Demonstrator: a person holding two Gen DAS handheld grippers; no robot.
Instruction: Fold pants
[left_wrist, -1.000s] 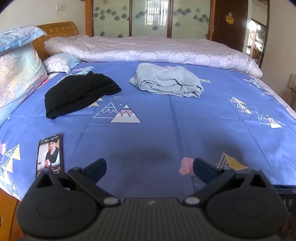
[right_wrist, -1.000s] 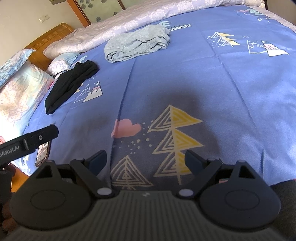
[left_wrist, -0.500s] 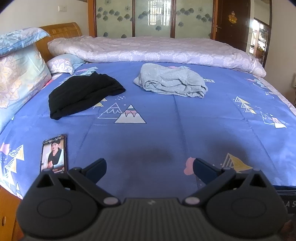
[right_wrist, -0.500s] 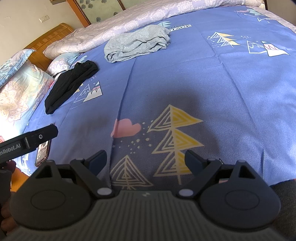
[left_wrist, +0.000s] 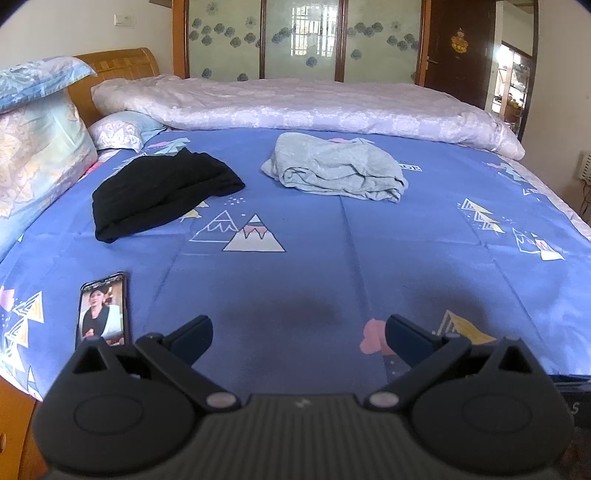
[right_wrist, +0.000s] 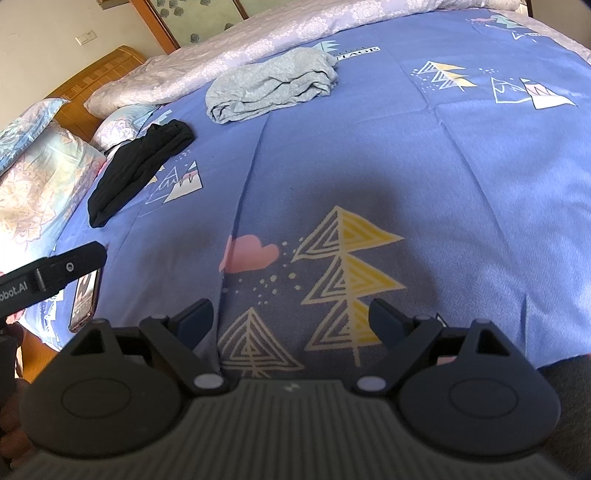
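Bed (left_wrist: 424, 258): blue sheet, clothes far from me. Grey pants (left_wrist: 336, 171) bunched at 12 o'clock, long axis running 9 to 3; black garment (left_wrist: 159, 197) at 10. Left tongs (left_wrist: 297, 334) and right tongs (right_wrist: 290, 317) both gape wide, empty; neither clearly nearer. Right view alone shows a left finger (right_wrist: 66, 267) over the phone (right_wrist: 85, 299).

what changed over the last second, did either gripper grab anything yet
No grab yet. The left gripper turned a little toward the pillows: in its view the black pants, grey pants and phone slid slightly right. The right gripper barely moved. Both grippers stayed open and empty over the blue sheet, and both garments and the phone lie where they were.
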